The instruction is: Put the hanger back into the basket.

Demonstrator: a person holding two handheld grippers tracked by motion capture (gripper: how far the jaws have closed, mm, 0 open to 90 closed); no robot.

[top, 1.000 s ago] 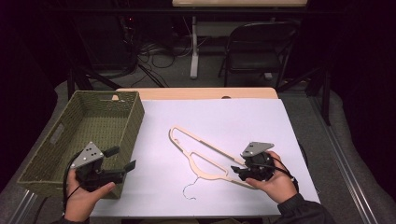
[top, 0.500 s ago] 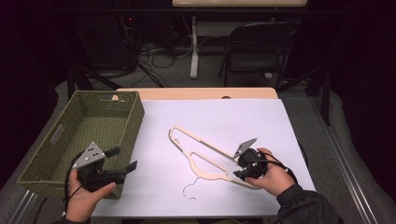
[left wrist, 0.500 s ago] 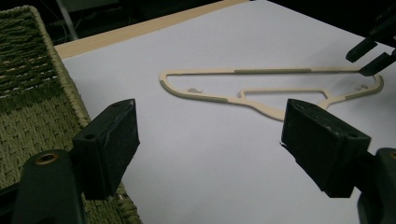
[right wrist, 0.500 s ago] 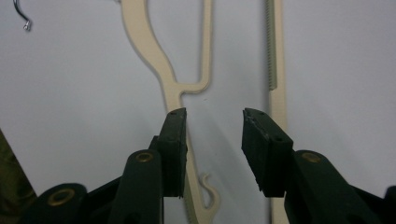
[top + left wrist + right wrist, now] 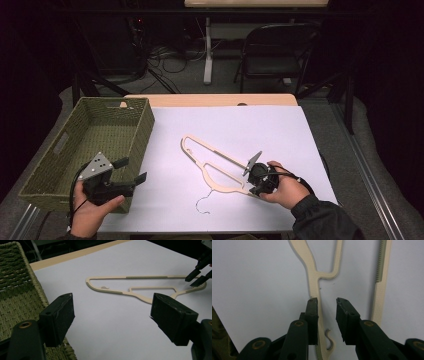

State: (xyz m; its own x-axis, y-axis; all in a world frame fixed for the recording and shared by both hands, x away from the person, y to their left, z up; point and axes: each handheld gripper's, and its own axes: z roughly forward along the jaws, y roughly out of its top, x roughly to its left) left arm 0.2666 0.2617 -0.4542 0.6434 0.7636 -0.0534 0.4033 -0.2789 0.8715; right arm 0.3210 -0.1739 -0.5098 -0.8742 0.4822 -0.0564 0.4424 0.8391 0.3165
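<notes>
Black jaws of the right gripper [image 5: 325,308] are seen parted in the right gripper view, set down astride one thin bar of the cream wooden hanger [image 5: 313,282]; the left jaw lies against the bar's edge, the right jaw stands clear of it, and nothing is clamped. A small notch hook on the bar is shown between the jaws in that view, a detail lost in the high view. From the high view, the right gripper [image 5: 255,182] is placed at the hanger's [image 5: 215,162] near right end, with the right hand [image 5: 285,190] wrapped behind it.

The left gripper [image 5: 112,315] is held wide open over bare white sheet [image 5: 112,335], gripping nothing. In its own view the hanger [image 5: 140,287] is seen lying flat well ahead, with the other gripper's tips at its far end; ribbed grey-green strips along its bars are picked out there. In the high view the left gripper [image 5: 131,171] is found beside the green woven basket [image 5: 55,165], at the white sheet's [image 5: 240,125] left edge. The hanger's wire hook [image 5: 202,205] is made out on the sheet near the front edge, between the two hands.
</notes>
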